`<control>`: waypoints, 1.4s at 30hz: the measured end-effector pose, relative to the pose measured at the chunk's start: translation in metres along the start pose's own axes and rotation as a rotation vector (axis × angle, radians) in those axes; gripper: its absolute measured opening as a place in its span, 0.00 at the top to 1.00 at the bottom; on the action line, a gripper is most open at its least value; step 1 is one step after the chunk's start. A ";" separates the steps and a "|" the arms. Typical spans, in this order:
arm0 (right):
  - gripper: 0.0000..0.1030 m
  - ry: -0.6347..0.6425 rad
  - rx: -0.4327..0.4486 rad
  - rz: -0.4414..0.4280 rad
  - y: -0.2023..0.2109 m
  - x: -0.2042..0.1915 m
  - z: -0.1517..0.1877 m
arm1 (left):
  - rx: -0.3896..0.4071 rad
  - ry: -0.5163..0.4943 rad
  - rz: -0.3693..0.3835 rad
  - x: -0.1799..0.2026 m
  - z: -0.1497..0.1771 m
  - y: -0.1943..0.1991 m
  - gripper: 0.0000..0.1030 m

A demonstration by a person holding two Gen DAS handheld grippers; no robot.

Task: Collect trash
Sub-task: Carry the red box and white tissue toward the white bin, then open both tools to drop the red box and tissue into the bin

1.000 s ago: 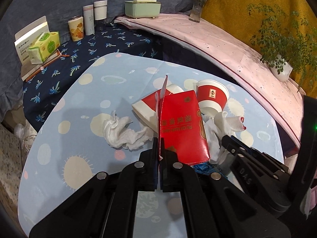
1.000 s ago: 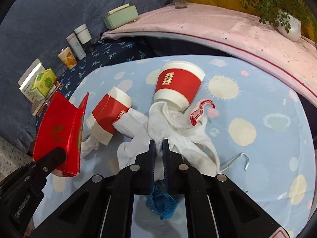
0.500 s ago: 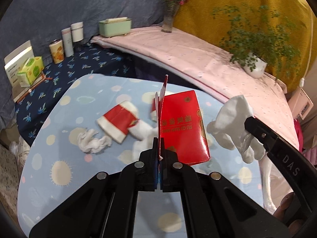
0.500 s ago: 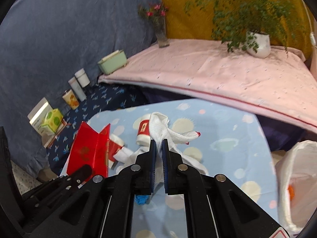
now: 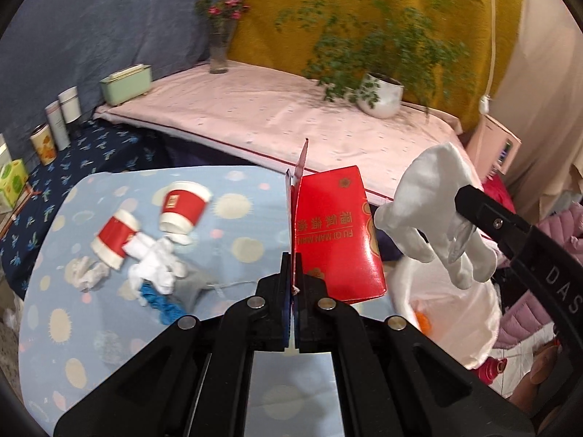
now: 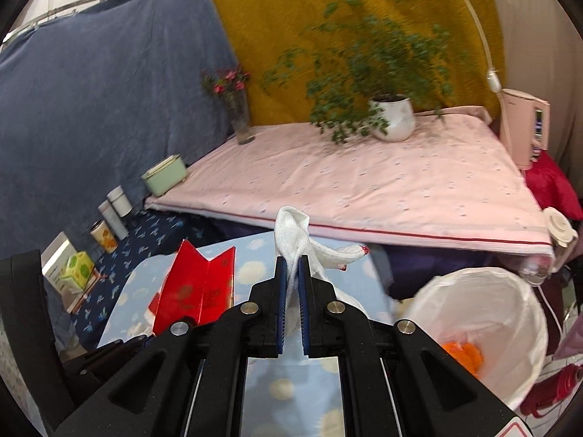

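What counts for the coming move is where the lined bin [image 6: 484, 324] lies from each load: it stands off the worktop's [image 5: 233, 218] far right edge, below and to the right of both claws, its mouth open upward with some orange scraps at the bottom. The right claw [image 6: 291, 273] is the nearer one; it is clenched on a white glove [image 6: 295, 233], which stands up out of the pads with one red-tipped finger trailing toward the bin. The left claw [image 5: 292, 273], on the side away from the bin, is pinched tight on the edge of a red paper box [image 5: 337, 233], whose long axis runs away from the claw and leans slightly toward the bin. Both claws point forward and downward over the worktop. My judgement is that the glove should drop first, with the box needing a longer swing across. Two red paper cups [image 5: 145, 225], crumpled tissue [image 5: 87, 273], white cloth and a blue scrap lie on the worktop, well away from the bin.
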State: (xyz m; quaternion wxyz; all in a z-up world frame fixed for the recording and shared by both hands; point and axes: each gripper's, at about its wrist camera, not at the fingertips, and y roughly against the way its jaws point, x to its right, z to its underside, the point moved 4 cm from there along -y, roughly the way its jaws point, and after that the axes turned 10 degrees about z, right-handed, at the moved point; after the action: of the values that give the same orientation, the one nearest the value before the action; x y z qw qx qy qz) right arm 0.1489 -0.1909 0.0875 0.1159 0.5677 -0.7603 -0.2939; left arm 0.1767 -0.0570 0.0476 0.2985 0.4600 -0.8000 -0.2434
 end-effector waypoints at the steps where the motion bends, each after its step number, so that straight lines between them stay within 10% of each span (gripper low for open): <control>1: 0.94 -0.010 0.005 0.012 0.003 0.010 -0.001 | -0.005 -0.013 0.013 0.011 0.001 -0.002 1.00; 19: 0.94 -0.191 -0.001 0.171 0.023 0.163 0.022 | -0.103 -0.215 0.164 0.156 0.027 -0.053 1.00; 33: 0.93 -0.240 -0.055 0.209 0.004 0.202 0.041 | -0.154 -0.268 0.194 0.188 0.042 -0.087 0.98; 37: 0.88 -0.234 -0.061 0.215 -0.001 0.201 0.042 | -0.143 -0.256 0.161 0.182 0.042 -0.090 0.69; 42: 0.88 -0.221 -0.067 0.214 -0.005 0.194 0.042 | -0.138 -0.239 0.137 0.172 0.039 -0.090 0.67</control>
State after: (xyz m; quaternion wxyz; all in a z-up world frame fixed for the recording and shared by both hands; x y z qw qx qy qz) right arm 0.0680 -0.3591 0.0206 0.0808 0.4435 -0.8143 -0.3657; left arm 0.1341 -0.2454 0.0040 0.2481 0.3503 -0.8408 -0.3299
